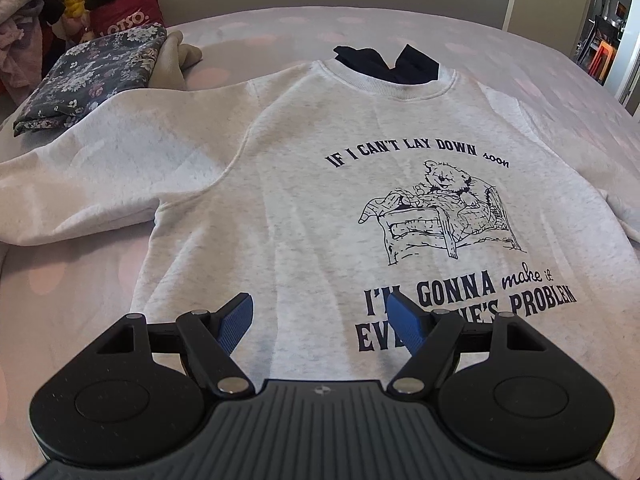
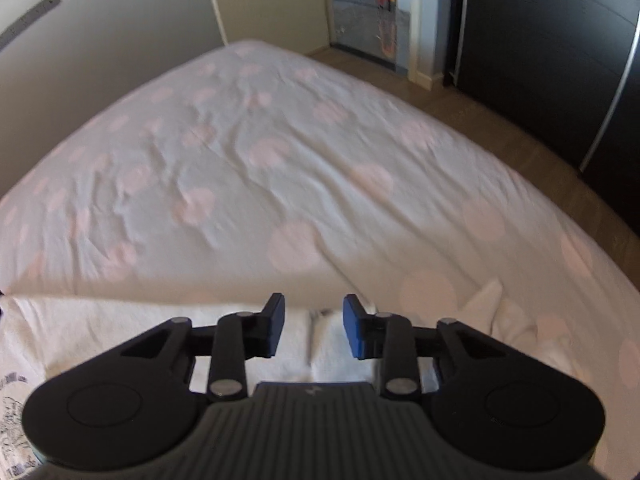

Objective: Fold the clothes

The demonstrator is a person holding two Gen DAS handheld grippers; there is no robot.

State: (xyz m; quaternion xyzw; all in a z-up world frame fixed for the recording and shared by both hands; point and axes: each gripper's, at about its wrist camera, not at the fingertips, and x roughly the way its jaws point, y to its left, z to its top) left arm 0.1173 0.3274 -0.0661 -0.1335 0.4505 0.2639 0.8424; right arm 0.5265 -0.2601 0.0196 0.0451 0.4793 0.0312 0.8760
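Observation:
A light grey sweatshirt [image 1: 304, 168] with a navy bear print and lettering lies flat, front up, on the bed, neck pointing away, its left sleeve [image 1: 80, 176] spread out to the left. My left gripper [image 1: 320, 312] hovers over its lower hem, open, blue pads wide apart with nothing between them. In the right wrist view, the sweatshirt [image 2: 120, 328] fills the bottom left and its sleeve end lies under my right gripper [image 2: 314, 320]. That gripper is open, with a fold of the grey fabric [image 2: 324, 344] showing in the gap between its pads, not pinched.
A dark garment [image 1: 392, 64] lies just beyond the collar. A folded floral cloth [image 1: 92, 80] and beige item sit at far left, with plush toys and a red bag [image 1: 128, 12] behind. The polka-dot bed sheet [image 2: 280, 160] stretches ahead to its corner; wood floor and dark wardrobe [image 2: 540, 40] lie right.

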